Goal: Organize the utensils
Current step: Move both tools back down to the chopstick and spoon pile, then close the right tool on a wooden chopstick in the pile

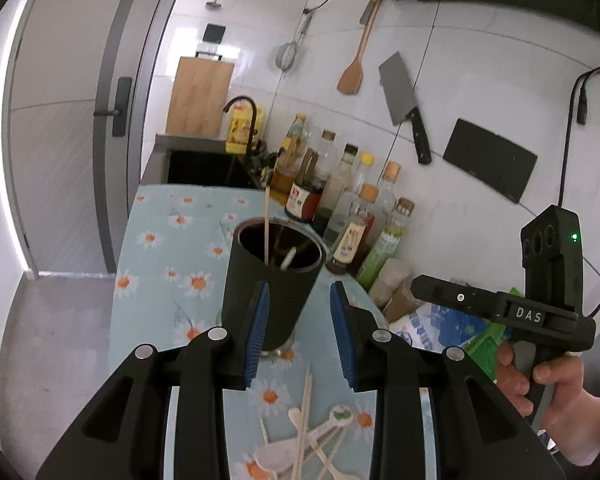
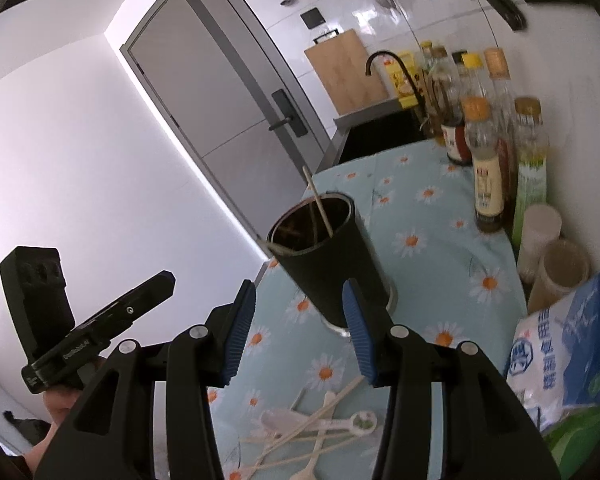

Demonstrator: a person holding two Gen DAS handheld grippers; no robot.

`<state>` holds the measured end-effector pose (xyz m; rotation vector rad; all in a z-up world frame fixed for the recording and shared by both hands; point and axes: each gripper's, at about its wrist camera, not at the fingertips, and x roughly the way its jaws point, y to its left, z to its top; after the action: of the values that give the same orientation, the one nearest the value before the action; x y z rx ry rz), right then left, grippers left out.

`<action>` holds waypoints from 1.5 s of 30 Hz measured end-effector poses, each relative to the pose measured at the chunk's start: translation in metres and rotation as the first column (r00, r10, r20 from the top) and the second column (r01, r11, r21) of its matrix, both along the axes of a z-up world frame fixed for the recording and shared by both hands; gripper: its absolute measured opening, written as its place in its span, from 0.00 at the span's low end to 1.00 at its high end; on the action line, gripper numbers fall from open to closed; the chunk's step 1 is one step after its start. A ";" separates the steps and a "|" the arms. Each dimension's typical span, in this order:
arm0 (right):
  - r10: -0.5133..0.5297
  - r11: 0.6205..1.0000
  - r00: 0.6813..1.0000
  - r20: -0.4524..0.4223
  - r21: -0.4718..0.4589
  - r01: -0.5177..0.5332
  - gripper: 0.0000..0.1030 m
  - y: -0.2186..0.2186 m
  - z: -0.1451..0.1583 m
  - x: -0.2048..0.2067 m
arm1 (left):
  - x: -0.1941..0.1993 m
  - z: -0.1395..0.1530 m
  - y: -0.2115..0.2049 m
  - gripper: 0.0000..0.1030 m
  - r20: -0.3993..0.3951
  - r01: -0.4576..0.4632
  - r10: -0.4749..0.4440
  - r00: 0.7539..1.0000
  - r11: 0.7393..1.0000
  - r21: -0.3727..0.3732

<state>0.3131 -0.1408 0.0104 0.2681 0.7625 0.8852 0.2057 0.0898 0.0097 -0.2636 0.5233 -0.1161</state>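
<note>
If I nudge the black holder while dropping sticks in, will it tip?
Probably fairly easily. The holder is tall and narrow on a small base, so a push near its rim would likely rock it. It holds only one chopstick and little else, so it is probably light. The tablecloth under it may let it slide.
</note>
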 end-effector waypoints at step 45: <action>-0.319 0.940 0.725 -0.610 -0.299 0.163 0.24 0.059 -0.147 0.011 | -0.021 -0.108 0.037 0.29 -0.275 0.334 -0.346 0.897 0.938 -0.090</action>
<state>0.3244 -0.0823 -0.1371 0.4767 1.4395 0.4268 0.1850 0.1267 -0.0979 -0.2270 0.8559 -0.4357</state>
